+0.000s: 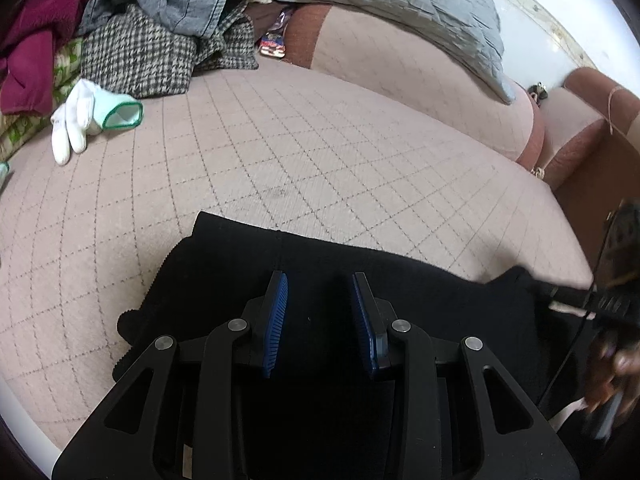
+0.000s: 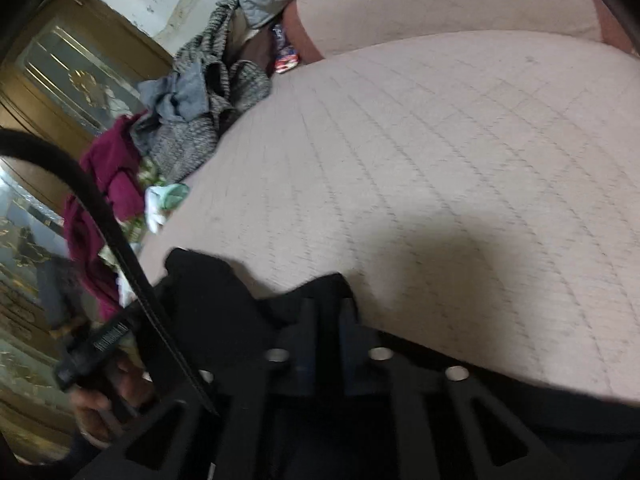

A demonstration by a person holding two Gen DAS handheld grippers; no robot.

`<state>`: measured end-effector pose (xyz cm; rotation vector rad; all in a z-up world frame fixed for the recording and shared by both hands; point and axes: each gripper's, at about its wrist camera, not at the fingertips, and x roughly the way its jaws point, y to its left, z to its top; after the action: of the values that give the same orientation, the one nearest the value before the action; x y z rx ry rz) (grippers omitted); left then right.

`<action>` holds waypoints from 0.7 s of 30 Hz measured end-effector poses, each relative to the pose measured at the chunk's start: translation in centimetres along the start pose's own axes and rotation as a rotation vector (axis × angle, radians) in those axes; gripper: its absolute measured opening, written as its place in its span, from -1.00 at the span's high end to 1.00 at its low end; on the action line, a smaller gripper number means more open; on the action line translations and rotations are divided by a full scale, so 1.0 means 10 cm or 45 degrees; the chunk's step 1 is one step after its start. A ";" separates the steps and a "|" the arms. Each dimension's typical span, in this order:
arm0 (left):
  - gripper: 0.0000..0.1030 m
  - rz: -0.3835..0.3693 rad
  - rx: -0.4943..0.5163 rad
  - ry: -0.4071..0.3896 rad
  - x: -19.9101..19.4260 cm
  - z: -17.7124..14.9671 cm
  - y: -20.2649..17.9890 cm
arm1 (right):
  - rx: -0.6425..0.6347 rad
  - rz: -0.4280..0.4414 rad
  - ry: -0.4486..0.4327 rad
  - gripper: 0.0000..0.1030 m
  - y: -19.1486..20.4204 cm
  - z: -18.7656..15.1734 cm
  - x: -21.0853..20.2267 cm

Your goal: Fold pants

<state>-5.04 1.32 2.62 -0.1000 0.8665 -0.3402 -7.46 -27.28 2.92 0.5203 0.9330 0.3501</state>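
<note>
Pink quilted bedding (image 1: pixel 320 152) with a diamond stitch pattern covers the bed and fills most of both views. At its far side lies a heap of clothes: a houndstooth garment (image 1: pixel 140 56), a grey denim piece (image 1: pixel 188 4) on top of it and a maroon garment (image 1: pixel 36 40) to the left. A white glove (image 1: pixel 76 124) with a green-edged cuff lies on the bedding just in front of the heap. A grey quilted cover (image 1: pixel 400 4) is draped over the pink bolster behind.

The black pants (image 1: pixel 224 264) lie flat on the near part of the bed, under both tools. The left gripper (image 1: pixel 320 312) hangs over the middle of the pants with its blue-padded fingers (image 1: pixel 278 320) partly apart; nothing sits between them, only the dark cloth below.

The right gripper (image 2: pixel 326 308) is at the far edge of the pants (image 2: pixel 208 292), its view blurred. Its fingers stand close together, all but closed, and black cloth bunches up around their tips; whether a fold is pinched there, I cannot tell. A black strap (image 2: pixel 100 220) crosses the left of that view, above a hand (image 2: pixel 104 400) on the other tool.
</note>
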 end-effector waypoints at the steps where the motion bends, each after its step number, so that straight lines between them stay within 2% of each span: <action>1: 0.38 -0.003 0.001 -0.004 0.00 0.00 0.00 | -0.007 0.014 -0.024 0.89 0.02 0.01 -0.04; 4: 0.38 -0.020 -0.026 -0.015 0.01 -0.02 0.03 | 0.092 0.115 -0.160 0.90 -0.08 0.02 -0.30; 5: 0.38 -0.016 -0.025 -0.015 0.01 -0.02 0.03 | 0.130 0.105 -0.196 1.00 -0.13 0.03 -0.33; 6: 0.38 -0.009 -0.025 -0.019 0.01 -0.02 0.02 | 0.180 0.066 -0.232 1.00 -0.22 0.01 -0.33; 9: 0.38 0.000 -0.021 -0.025 0.00 -0.02 0.01 | 0.324 0.047 -0.228 1.00 -0.49 -0.03 -0.20; 10: 0.38 -0.001 -0.016 -0.029 -0.01 -0.03 0.01 | 0.325 0.045 -0.219 1.00 -0.50 -0.04 -0.19; 11: 0.38 -0.004 -0.016 -0.031 -0.02 -0.03 0.01 | 0.303 0.096 -0.216 1.00 -0.45 -0.05 -0.22; 13: 0.38 -0.009 -0.024 -0.034 -0.03 -0.04 0.02 | 0.218 0.140 -0.194 0.91 -0.29 -0.06 -0.28; 14: 0.38 -0.008 -0.031 -0.033 -0.02 -0.03 0.02 | 0.122 0.100 -0.160 0.67 -0.14 -0.07 -0.31; 15: 0.38 -0.005 -0.036 -0.032 -0.02 -0.03 0.02 | 0.075 0.064 -0.140 0.16 -0.06 -0.09 -0.31; 16: 0.38 0.000 -0.038 -0.033 -0.02 -0.03 0.01 | 0.023 0.018 -0.117 -0.06 0.03 -0.10 -0.28; 17: 0.38 0.004 -0.037 -0.033 -0.02 -0.03 0.01 | -0.026 -0.020 -0.103 -0.10 0.11 -0.12 -0.24; 18: 0.38 0.005 -0.035 -0.035 -0.02 -0.03 0.01 | -0.052 -0.040 -0.089 0.02 0.14 -0.14 -0.19; 19: 0.38 0.005 -0.034 -0.036 -0.02 -0.03 0.01 | -0.068 -0.067 -0.062 0.25 0.15 -0.15 -0.12; 20: 0.38 0.003 -0.032 -0.037 -0.03 -0.03 0.01 | -0.066 -0.072 -0.036 0.71 0.16 -0.16 -0.02; 21: 0.38 0.001 -0.031 -0.037 -0.03 -0.03 0.01 | -0.055 -0.081 -0.020 0.84 0.14 -0.17 0.06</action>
<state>-5.45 1.59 2.61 -0.1270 0.8419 -0.3271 -8.59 -25.34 2.48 0.4527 0.9225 0.3078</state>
